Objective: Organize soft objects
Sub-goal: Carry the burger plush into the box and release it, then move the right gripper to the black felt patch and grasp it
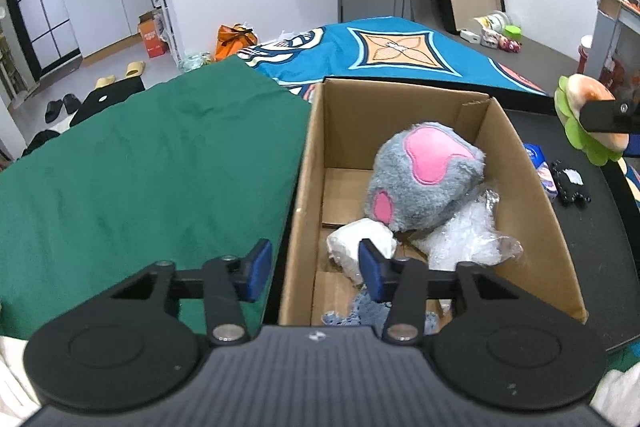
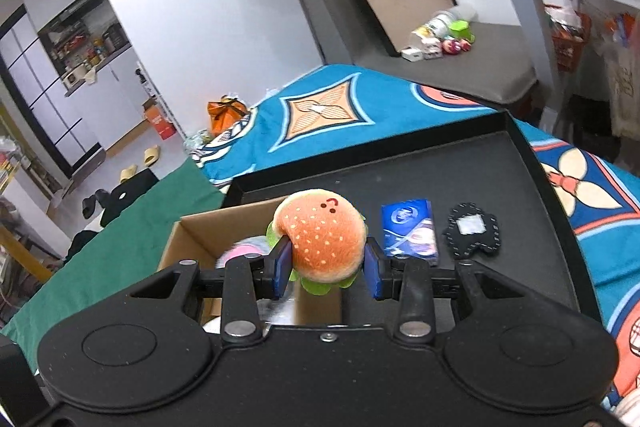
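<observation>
Orange and plush, the burger toy (image 2: 322,237) sits squeezed between the blue pads of the right gripper (image 2: 326,267), held up in the air just above the near corner of the cardboard box (image 1: 520,163). That is a firm hold: both pads dent the bun from the sides, and the green felt lettuce pokes out underneath.

Now for the drop. My read is that the good move is to carry the toy further over the open box, past the wall, and aim for the bare cardboard floor at the back left, since the grey and pink plush (image 1: 428,175) and the crinkly plastic wrap (image 1: 468,231) already fill the right side. Release low, so it does not bounce out.

Over on the other side, the left gripper (image 1: 316,269) hangs above the box's left wall, pointing steeply down, jaws partly apart with nothing between them. One pad is over the green cloth (image 1: 140,163), the other over a white wrapped bundle (image 1: 356,247) inside the box.

Left on the black tray (image 2: 480,163): a blue tissue pack (image 2: 410,229) and a black felt piece (image 2: 474,233), side by side.
</observation>
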